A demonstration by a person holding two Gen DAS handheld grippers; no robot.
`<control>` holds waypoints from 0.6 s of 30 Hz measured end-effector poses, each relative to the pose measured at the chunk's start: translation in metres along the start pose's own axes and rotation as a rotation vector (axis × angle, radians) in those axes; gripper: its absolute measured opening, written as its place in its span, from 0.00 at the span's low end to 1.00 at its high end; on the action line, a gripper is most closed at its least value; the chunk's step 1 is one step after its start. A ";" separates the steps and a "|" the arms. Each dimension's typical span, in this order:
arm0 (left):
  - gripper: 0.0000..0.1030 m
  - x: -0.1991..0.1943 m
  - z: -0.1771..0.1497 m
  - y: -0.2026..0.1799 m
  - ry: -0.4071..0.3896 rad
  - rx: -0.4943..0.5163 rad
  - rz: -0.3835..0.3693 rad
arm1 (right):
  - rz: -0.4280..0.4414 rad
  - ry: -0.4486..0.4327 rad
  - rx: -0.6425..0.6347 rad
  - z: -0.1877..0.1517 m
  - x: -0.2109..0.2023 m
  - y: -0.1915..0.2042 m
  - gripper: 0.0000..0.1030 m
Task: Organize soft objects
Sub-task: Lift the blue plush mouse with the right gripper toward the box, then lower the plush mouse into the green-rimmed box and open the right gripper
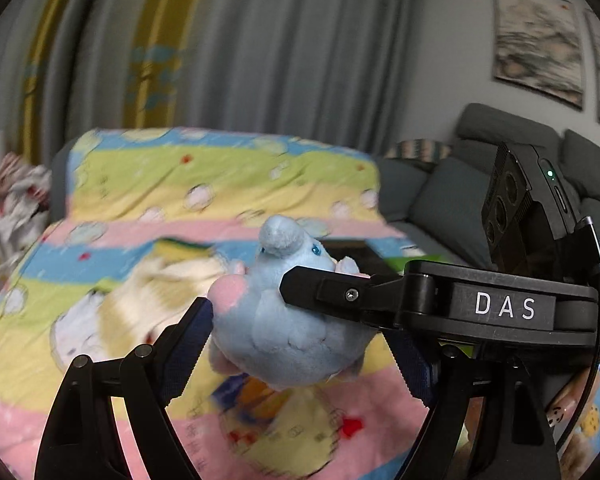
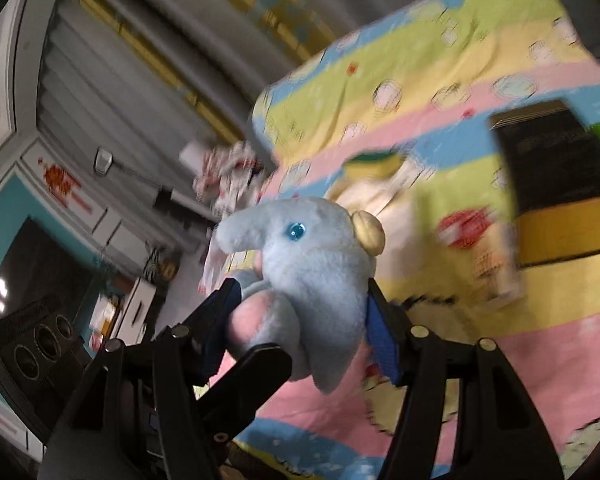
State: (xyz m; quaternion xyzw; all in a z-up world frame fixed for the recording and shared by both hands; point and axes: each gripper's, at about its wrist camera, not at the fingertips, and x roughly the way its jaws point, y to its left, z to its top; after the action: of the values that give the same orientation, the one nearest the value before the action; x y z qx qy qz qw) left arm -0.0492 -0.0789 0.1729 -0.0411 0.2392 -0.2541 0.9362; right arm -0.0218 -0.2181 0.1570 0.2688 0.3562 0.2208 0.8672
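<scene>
A small pale-blue plush elephant with pink feet and a glassy blue eye (image 1: 288,324) is hanging in mid-air at the centre of both views, above a bed draped in a pastel pink, yellow, green and blue cartoon blanket (image 1: 148,184). It is looking light and thoroughly squashy, so I am judging that it will give under any squeeze and not slip much on its fuzzy pile; the round belly seems the safest place to take hold, since the trunk, ears and feet would only flop. The left gripper (image 1: 300,356) is standing fairly wide, its blue pads touching the toy's body on either side and, as far as I can see, grasping it. The right gripper (image 2: 300,320) is standing narrower and is clamping the same elephant (image 2: 308,264) around the neck and chest, one of its black fingers crossing the toy in the left view. A cream and tan plush (image 1: 156,300) is lying blurred on the blanket behind, and a black and yellow box (image 2: 560,184) is sitting towards the right of the right-hand view.
</scene>
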 end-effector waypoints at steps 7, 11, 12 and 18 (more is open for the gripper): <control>0.83 0.043 0.017 -0.062 -0.023 0.081 -0.160 | -0.105 -0.194 0.076 0.016 -0.073 -0.052 0.59; 0.83 0.075 0.019 -0.092 -0.001 0.102 -0.265 | -0.178 -0.264 0.128 0.017 -0.100 -0.080 0.59; 0.83 0.084 0.019 -0.101 0.008 0.111 -0.289 | -0.193 -0.277 0.143 0.018 -0.105 -0.088 0.59; 0.83 0.120 0.011 -0.143 0.059 0.142 -0.412 | -0.293 -0.347 0.249 0.013 -0.135 -0.134 0.60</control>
State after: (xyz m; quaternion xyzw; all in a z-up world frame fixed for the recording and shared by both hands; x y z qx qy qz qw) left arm -0.0190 -0.2629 0.1599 -0.0157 0.2345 -0.4571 0.8578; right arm -0.0744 -0.4018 0.1486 0.3528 0.2619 -0.0024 0.8983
